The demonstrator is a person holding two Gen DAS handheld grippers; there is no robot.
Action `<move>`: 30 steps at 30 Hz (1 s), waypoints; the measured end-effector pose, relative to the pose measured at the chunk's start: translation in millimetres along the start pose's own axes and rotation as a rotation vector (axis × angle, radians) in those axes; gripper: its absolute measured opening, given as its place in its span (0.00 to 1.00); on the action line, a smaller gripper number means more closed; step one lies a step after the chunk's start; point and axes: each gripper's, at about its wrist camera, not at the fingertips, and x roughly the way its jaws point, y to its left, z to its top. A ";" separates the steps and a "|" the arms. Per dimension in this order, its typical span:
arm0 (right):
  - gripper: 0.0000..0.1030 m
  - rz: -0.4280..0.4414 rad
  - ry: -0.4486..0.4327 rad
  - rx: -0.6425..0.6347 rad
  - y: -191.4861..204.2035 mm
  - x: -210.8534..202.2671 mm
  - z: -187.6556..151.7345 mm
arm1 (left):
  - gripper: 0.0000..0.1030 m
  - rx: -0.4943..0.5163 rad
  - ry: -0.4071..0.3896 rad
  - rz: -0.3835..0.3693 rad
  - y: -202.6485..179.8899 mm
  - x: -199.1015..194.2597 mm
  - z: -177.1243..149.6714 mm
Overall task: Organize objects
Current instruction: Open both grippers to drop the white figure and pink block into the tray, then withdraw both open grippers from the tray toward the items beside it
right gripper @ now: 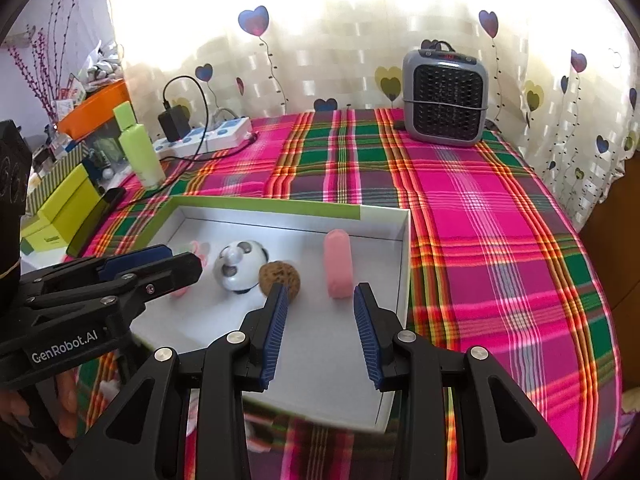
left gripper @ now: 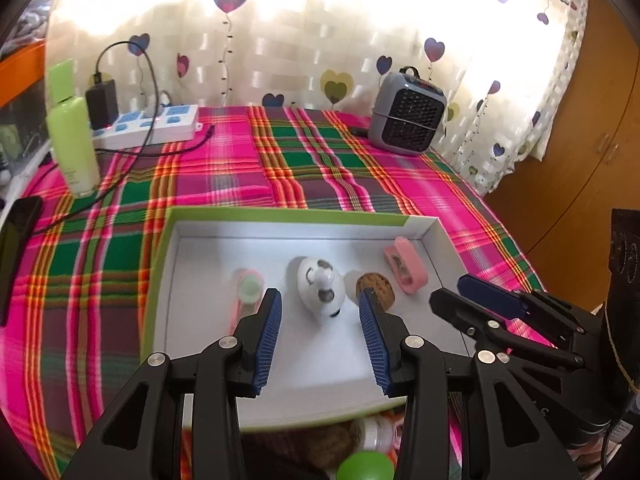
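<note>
Right wrist: box (right gripper: 403, 240) rim clear (grippers (right gripper: 320, 304) empty).

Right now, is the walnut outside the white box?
No, the walnut lies inside the white box, beside the panda toy.

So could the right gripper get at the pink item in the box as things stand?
Probably yes. The right gripper is open and empty just short of the pink item, which lies alone by the right wall of the box; the walnut sits clear to its left.
</note>
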 end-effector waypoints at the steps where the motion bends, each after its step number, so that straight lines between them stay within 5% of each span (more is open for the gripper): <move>1: 0.35 0.000 -0.004 0.001 0.8 -2.7 -1.5 | 0.38 0.002 -0.004 0.007 0.1 -3.6 -2.2; 19: 0.35 0.031 -0.052 -0.005 23.5 -50.5 -46.4 | 0.38 -0.096 -0.082 0.017 27.7 -72.0 -61.9; 30: 0.35 0.071 -0.034 -0.003 30.8 -57.6 -73.6 | 0.38 -0.114 -0.059 0.035 41.4 -75.6 -100.6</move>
